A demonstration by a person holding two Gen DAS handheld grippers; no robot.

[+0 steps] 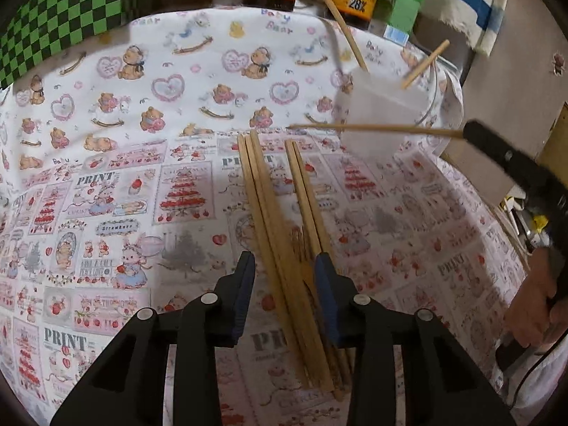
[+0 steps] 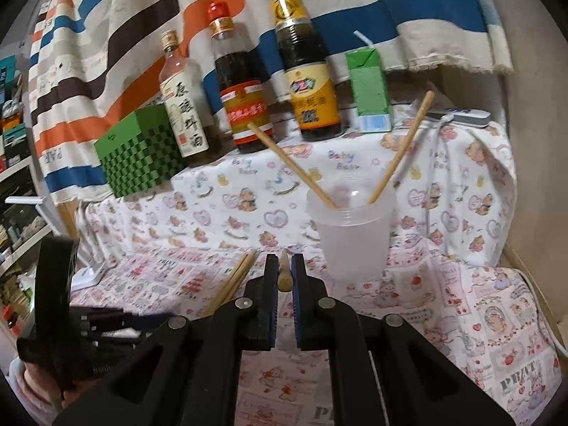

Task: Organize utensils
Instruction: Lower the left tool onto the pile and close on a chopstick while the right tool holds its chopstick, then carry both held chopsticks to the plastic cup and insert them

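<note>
Chopstick (image 2: 285, 272), light, stiff and slick, sits clenched near its thick end in my right gripper (image 2: 284, 277); left gripper (image 1: 284, 269) spread over the loose chopsticks (image 1: 280, 234).

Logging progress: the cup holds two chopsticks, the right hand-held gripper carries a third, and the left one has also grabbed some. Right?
Not quite. The left hand-held gripper is open, straddling the chopsticks on the cloth without clamping them, as the left wrist view shows. The cup does hold two, and the right hand-held gripper carries a third.

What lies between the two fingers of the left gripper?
The left wrist view shows a bundle of chopsticks lying on the cloth and running through the gap of the left gripper, whose jaws stand open.
</note>
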